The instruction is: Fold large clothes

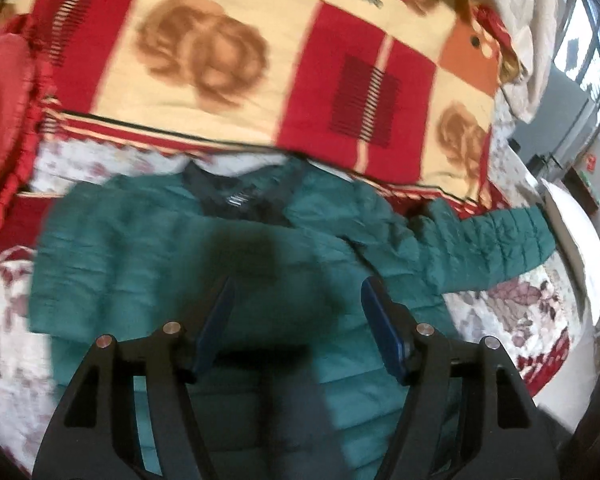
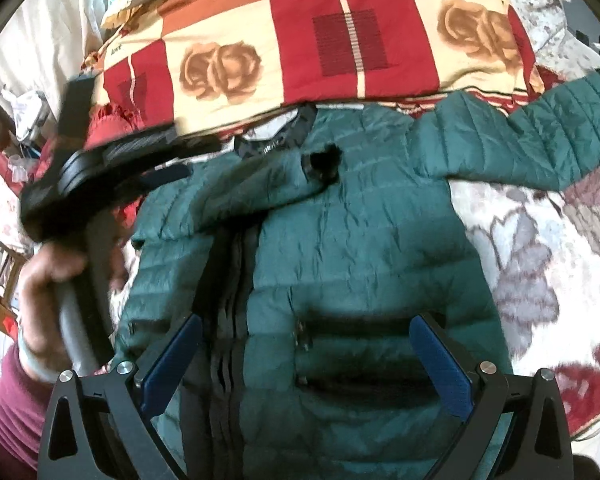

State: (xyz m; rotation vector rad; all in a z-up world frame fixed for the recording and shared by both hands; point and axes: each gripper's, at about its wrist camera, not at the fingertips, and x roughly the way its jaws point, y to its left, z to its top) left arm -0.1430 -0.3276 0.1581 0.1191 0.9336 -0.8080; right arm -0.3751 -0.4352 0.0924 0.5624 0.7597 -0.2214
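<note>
A teal quilted puffer jacket (image 2: 360, 248) lies front up on the bed, collar toward the far quilt. Its left sleeve (image 2: 260, 184) is folded across the chest, dark cuff (image 2: 320, 164) near the middle. Its right sleeve (image 2: 540, 140) stretches out to the right. In the left wrist view the jacket (image 1: 160, 248) fills the middle, sleeve (image 1: 500, 240) out right. My left gripper (image 1: 296, 292) is open and empty above the jacket; it also shows in the right wrist view (image 2: 100, 168), hand-held. My right gripper (image 2: 304, 336) is open and empty over the lower front by the zipper (image 2: 232, 300).
A red, cream and orange rose-patterned quilt (image 2: 300, 40) lies bunched beyond the collar. The bed has a white and maroon floral cover (image 2: 540, 272). A red garment (image 1: 4, 120) lies at far left. Windows and room clutter (image 1: 580, 60) are at the right edge.
</note>
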